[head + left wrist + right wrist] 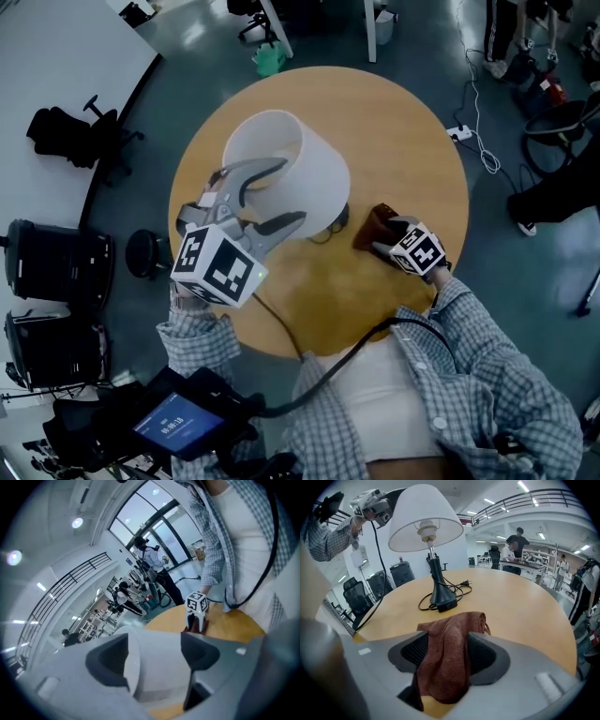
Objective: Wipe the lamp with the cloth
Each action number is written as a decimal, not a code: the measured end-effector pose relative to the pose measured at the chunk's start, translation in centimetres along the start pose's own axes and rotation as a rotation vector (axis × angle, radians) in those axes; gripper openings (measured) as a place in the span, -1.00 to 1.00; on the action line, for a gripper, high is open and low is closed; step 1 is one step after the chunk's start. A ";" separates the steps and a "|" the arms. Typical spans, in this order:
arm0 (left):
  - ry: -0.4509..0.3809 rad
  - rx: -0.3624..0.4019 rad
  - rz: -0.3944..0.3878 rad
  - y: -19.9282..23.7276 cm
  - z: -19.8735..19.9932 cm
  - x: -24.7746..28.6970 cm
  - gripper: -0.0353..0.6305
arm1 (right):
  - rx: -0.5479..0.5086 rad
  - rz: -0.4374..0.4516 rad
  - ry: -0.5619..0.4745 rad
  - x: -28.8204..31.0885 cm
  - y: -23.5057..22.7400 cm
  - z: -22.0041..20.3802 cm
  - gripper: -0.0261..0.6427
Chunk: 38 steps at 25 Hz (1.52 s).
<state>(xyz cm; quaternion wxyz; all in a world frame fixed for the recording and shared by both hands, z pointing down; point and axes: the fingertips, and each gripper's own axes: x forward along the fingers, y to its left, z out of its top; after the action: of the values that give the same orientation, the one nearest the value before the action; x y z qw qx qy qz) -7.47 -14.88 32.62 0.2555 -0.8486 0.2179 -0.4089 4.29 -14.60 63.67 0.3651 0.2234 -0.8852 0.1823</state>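
**Two tongs spread, the lamp upright between them**

My left tongs [291,192] stand spread astride the wall of the white shade [281,155]; I see no pad pressing on it. My right tongs [382,236] are spread too, low over the counter [403,131]. The rust-brown cloth [445,663] is slumped loose between their jaws.

The lamp [424,517] stands upright, its stem vertical. Its black base [440,601] sits just beyond the cloth and slightly left in the right gripper view, with the cord [459,588] looped beside it. My left hand is the nearer one, already at the shade, while the cloth hand sits below it near the base. I judge the cloth must be pinched and carried up along the stem.

The counter is round, smooth, pale wood. Around it are a grey floor [187,66], office chairs [80,136] and people [513,550] at distant benches.
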 end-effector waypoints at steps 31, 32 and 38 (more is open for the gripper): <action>-0.358 -0.972 0.192 -19.3 -4.1 1.4 -0.88 | -0.049 0.040 -0.551 -10.3 12.4 10.0 -0.91; -0.360 -0.973 0.177 -19.5 -4.0 1.6 -0.88 | -0.045 0.041 -0.541 -10.1 12.4 9.8 -0.91; -0.345 -0.970 0.133 -20.2 -3.4 2.0 -0.88 | -0.026 0.048 -0.500 -9.5 12.2 9.0 -0.91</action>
<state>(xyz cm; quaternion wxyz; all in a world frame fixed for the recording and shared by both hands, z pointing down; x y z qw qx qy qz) -5.82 -1.31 48.00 -0.1093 -0.9088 0.3905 -0.0977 -1.22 -6.26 48.78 0.1334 0.2358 -0.9553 0.1186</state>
